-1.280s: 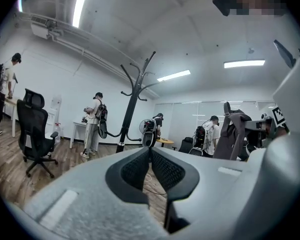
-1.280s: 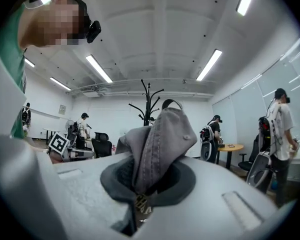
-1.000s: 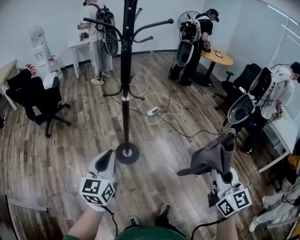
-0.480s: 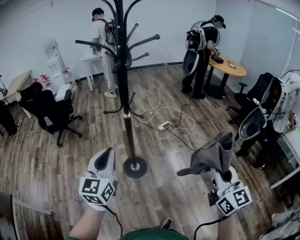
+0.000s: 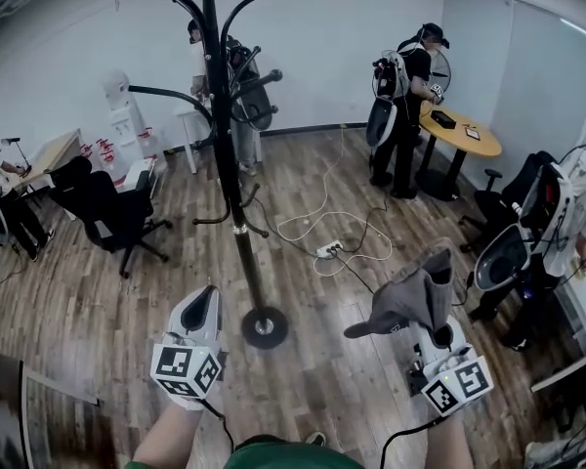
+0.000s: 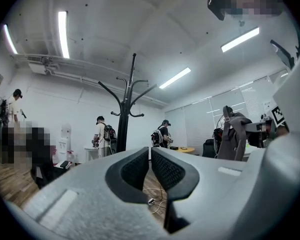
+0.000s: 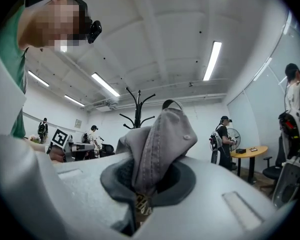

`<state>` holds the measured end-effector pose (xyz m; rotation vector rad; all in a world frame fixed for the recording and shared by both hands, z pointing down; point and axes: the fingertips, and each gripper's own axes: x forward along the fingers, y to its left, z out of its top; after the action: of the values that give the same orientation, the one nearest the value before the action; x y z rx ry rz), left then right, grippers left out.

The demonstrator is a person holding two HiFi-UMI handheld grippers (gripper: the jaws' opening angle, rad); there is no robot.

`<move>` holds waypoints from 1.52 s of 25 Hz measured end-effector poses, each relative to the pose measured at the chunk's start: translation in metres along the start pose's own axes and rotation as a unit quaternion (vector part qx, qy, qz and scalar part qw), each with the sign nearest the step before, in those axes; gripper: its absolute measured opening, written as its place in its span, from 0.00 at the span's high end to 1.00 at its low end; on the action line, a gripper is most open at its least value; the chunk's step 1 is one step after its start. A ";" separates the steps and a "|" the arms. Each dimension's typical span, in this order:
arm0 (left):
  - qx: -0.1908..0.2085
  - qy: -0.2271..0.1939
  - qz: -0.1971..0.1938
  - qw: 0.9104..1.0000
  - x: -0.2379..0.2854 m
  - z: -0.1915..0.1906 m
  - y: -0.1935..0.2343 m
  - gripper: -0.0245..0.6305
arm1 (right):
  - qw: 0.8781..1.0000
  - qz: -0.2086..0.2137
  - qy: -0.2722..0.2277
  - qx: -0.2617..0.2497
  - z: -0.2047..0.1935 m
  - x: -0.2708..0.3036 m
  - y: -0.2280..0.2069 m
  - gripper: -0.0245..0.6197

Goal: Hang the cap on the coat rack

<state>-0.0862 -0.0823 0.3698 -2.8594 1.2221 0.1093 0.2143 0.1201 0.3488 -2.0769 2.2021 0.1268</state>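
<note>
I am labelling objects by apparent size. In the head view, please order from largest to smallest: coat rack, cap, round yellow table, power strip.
1. coat rack, clearly largest.
2. cap and round yellow table look alike; the cap is nearer the camera, so unranked.
3. power strip, smallest.

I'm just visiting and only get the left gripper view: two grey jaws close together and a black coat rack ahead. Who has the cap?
Observer: The right gripper has it. In its own view, the jaws are shut on a fold of the grey cap, which stands up out of them.
Operator: And where does that rack stand? I can't see its foot.
Observer: The head view shows the coat rack on a round base on the wood floor, ahead of the person and between the two grippers, nearer the left gripper.
</note>
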 end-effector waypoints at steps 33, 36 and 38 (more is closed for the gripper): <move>-0.026 0.010 0.069 0.997 0.131 -0.032 0.130 0.93 | 0.995 0.097 0.012 -0.024 -0.020 0.250 -0.038 0.93; -0.026 0.011 0.076 0.997 0.131 -0.038 0.144 0.93 | 0.994 0.107 0.010 -0.030 -0.021 0.274 -0.039 0.93; -0.026 0.011 0.081 0.996 0.131 -0.040 0.156 0.93 | 0.993 0.109 0.010 -0.033 -0.021 0.290 -0.037 0.93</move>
<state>-0.1061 -0.2867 0.4002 -2.8065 1.4759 0.1154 0.2346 -0.1713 0.3299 -1.8710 2.4640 0.2004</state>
